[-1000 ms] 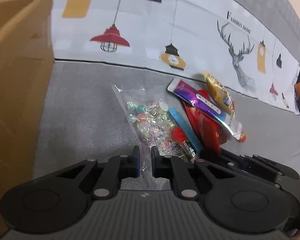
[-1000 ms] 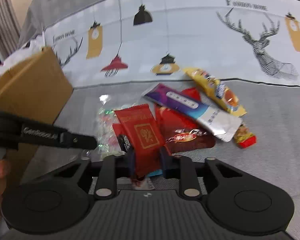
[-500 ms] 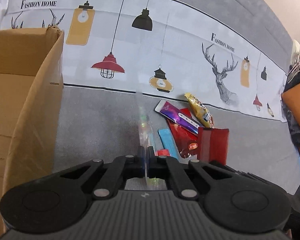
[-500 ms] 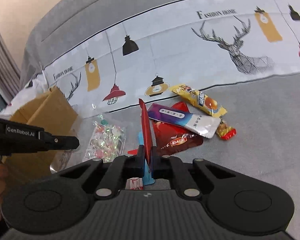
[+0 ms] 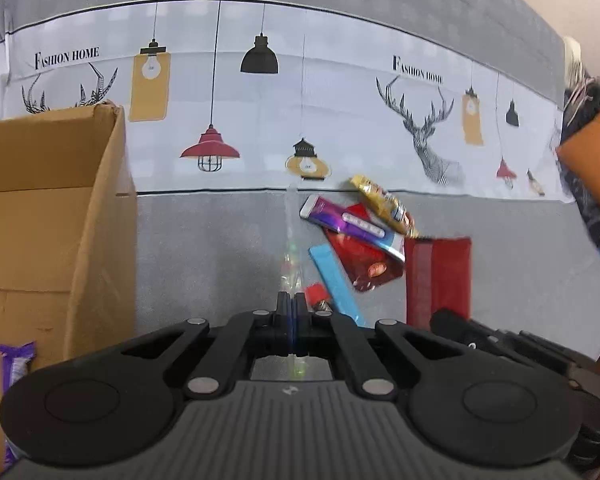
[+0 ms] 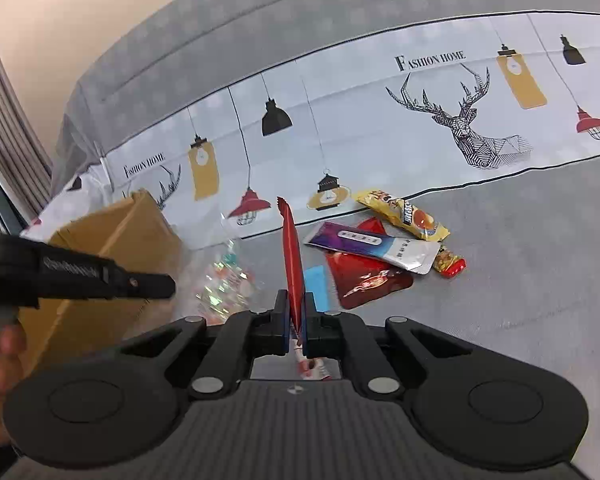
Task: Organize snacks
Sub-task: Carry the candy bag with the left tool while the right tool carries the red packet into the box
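Observation:
My left gripper (image 5: 291, 304) is shut on a clear bag of candies (image 5: 290, 240), seen edge-on and lifted above the grey cloth; the same bag shows in the right wrist view (image 6: 224, 280). My right gripper (image 6: 296, 312) is shut on a red packet (image 6: 293, 256), held upright edge-on; it also shows in the left wrist view (image 5: 438, 276). A cardboard box (image 5: 52, 216) stands open at the left. On the cloth lie a purple packet (image 6: 370, 246), a yellow packet (image 6: 402, 214), a dark red pouch (image 6: 370, 280) and a blue bar (image 5: 334, 280).
A purple snack (image 5: 16, 360) lies inside the box at its lower left. A small red wrapped sweet (image 6: 450, 264) lies by the yellow packet. A printed cloth with lamps and deer (image 6: 380, 128) covers the back. A person's sleeve (image 5: 592, 168) is at the right.
Both grippers have risen and pulled back from the pile with their packets. The candy bag has left the cloth and now hangs edge-on, nearer the box.

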### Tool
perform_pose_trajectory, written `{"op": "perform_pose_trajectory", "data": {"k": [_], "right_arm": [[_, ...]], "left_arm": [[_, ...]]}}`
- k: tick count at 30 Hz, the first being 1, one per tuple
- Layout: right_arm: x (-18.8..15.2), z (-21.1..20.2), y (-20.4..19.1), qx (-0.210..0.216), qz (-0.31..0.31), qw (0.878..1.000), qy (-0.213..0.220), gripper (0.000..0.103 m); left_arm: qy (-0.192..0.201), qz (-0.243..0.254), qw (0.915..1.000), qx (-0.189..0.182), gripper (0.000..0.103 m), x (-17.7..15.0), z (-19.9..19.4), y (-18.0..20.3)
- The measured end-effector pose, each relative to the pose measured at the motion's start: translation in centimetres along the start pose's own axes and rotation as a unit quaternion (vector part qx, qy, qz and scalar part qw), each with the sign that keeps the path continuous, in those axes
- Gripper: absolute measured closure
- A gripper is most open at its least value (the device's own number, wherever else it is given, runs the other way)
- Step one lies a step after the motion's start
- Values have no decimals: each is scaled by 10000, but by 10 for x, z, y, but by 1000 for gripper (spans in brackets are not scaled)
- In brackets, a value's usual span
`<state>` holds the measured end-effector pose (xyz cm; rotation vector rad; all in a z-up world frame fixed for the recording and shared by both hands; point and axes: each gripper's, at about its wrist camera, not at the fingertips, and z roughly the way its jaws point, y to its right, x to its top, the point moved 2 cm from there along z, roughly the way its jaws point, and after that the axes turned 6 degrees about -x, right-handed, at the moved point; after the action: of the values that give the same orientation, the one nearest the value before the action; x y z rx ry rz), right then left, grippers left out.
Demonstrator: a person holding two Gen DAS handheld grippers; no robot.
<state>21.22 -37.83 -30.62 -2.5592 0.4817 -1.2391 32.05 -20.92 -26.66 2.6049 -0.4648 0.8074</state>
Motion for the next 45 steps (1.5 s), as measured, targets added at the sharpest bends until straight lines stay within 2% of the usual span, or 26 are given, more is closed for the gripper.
{"op": "perform_pose_trajectory", "data": {"k": [5, 12, 23, 31, 38, 43, 45], "right_arm": [[-2, -22, -21, 5, 98, 9999, 56, 97], [-5, -47, -67, 80, 334, 9994, 64, 98], [-7, -95, -139, 111, 512, 9982, 276, 97], [15, -108, -206, 397, 65, 9982, 446, 97], [35, -102, -264, 750, -348, 9954, 489, 97], [29, -68, -304, 875, -661, 9938, 164, 97], [19, -48, -320, 843, -866, 9927, -5, 97]], "left_arm": [[91, 74, 9999, -61, 103, -3, -26, 3], [460, 150, 9984, -295, 103, 0, -87, -5], [952, 381, 9945, -203, 103, 14, -179, -38], [1417, 246, 9896, -33, 103, 18, -235, -86], [1797, -133, 9834, 227, 103, 26, -274, -151], [1791, -452, 9818, 438, 103, 19, -265, -206], [1426, -635, 9868, 421, 103, 7, -238, -230]]}}
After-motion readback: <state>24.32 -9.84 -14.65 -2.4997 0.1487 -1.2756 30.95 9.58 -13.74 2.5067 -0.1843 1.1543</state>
